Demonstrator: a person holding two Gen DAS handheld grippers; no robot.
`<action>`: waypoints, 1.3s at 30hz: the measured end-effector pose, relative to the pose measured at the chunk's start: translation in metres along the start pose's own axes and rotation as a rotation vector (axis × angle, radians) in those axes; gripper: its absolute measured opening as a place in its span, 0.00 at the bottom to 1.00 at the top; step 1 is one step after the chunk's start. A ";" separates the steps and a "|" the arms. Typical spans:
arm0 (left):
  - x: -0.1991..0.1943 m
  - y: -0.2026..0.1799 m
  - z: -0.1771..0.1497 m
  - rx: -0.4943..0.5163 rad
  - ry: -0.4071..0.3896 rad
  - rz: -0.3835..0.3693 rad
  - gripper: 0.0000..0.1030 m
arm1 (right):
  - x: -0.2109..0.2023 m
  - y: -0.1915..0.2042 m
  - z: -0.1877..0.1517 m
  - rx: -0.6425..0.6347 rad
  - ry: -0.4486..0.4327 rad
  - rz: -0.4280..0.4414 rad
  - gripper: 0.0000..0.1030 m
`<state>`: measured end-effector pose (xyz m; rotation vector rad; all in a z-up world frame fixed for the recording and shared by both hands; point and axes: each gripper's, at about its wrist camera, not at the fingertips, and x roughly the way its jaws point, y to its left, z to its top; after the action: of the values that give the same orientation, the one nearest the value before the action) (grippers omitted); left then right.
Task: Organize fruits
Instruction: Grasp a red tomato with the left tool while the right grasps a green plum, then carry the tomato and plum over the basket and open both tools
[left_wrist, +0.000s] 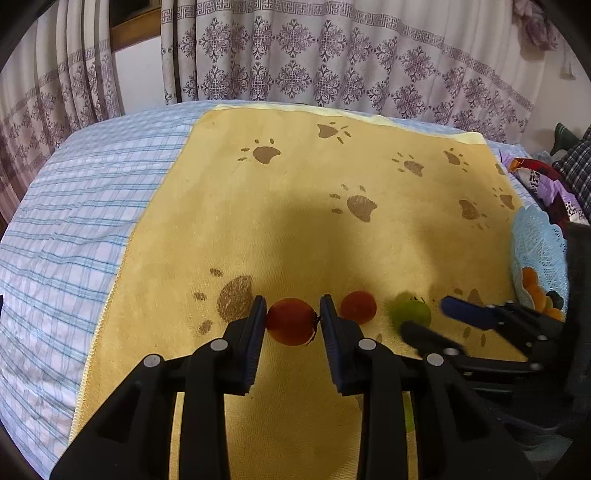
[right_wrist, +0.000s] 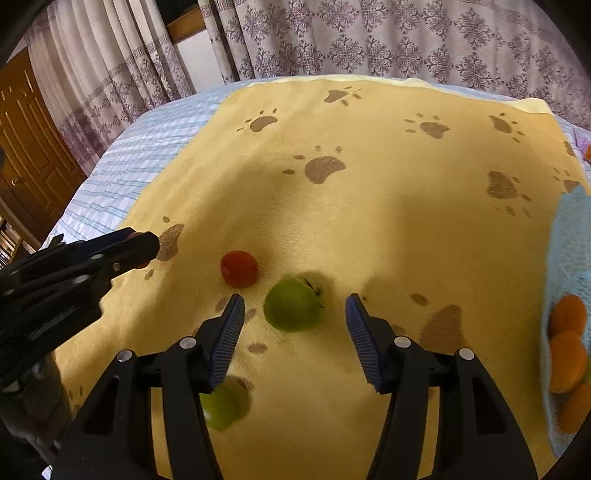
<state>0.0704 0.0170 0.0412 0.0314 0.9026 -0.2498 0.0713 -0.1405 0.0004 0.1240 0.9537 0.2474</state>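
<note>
Here we are at the bed (left_wrist: 55, 258), yellow paw-print towel (left_wrist: 295, 221) spread over a blue checked sheet (left_wrist: 74, 206), patterned curtains (left_wrist: 314, 55) hanging behind it and a brown wooden door (right_wrist: 26, 147) off to the side.

On the towel's right edge sits the blue lacy basket (left_wrist: 539, 243), oranges (right_wrist: 567, 360) already in it. That's the landmark.

Furthest from the basket, the left tool (left_wrist: 293, 319) has its pads either side of a red fruit (left_wrist: 291, 321), right up against the skin; it looks clamped, a pickup in hand, I'd say. Just beside it toward the basket lies a smaller red fruit (left_wrist: 357, 307), loose.

Closer to the basket, the right tool (right_wrist: 295, 314) hangs with its fingers wide apart around a green fruit (right_wrist: 293, 309), not touching it. Another green fruit (right_wrist: 225, 406) lies under that tool, blurred.

Next move, by my reckoning: lift the red one clear and carry it across to the basket, keeping out of the right tool's way, while the right closes gently on the round green one, which could roll on this soft towel.
</note>
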 end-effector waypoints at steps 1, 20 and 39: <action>0.000 0.000 0.000 -0.002 0.001 -0.001 0.29 | 0.005 0.001 0.001 0.001 0.006 -0.013 0.57; 0.008 -0.003 -0.006 0.001 0.028 -0.007 0.29 | 0.010 0.001 0.002 -0.009 0.020 -0.042 0.33; -0.019 -0.023 -0.001 0.046 -0.047 0.019 0.29 | -0.069 -0.013 0.013 0.028 -0.127 -0.038 0.34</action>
<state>0.0537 -0.0016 0.0571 0.0761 0.8491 -0.2523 0.0460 -0.1709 0.0599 0.1456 0.8330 0.1884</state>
